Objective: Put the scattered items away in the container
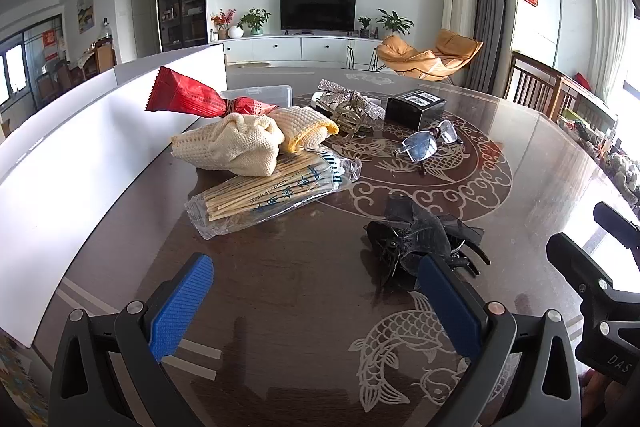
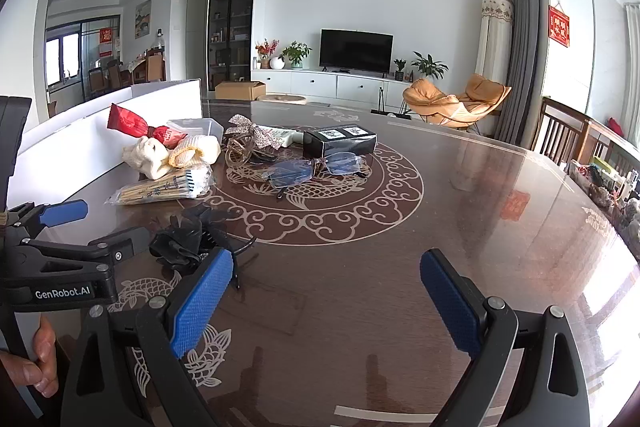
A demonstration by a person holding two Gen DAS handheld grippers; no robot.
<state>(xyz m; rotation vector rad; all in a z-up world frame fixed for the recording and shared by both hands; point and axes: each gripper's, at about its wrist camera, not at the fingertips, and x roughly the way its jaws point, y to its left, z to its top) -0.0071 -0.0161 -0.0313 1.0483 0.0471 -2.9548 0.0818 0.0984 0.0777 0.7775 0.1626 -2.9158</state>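
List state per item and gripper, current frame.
left gripper: open, empty
right gripper: open, empty
clear container: on table, no item seen inside
glasses: folded, lenses down
cotton swab pack: sealed, flat
black hair clip: loose on table

A: The dark brown wooden table (image 1: pixel 540 163) looks very glossy, and the clear plastic container (image 1: pixel 256 95) is smooth.

B: Yes. The cream knitted cloth (image 1: pixel 232 147) looks rough and matt, and the blue gripper pads (image 1: pixel 180 307) are ribbed.
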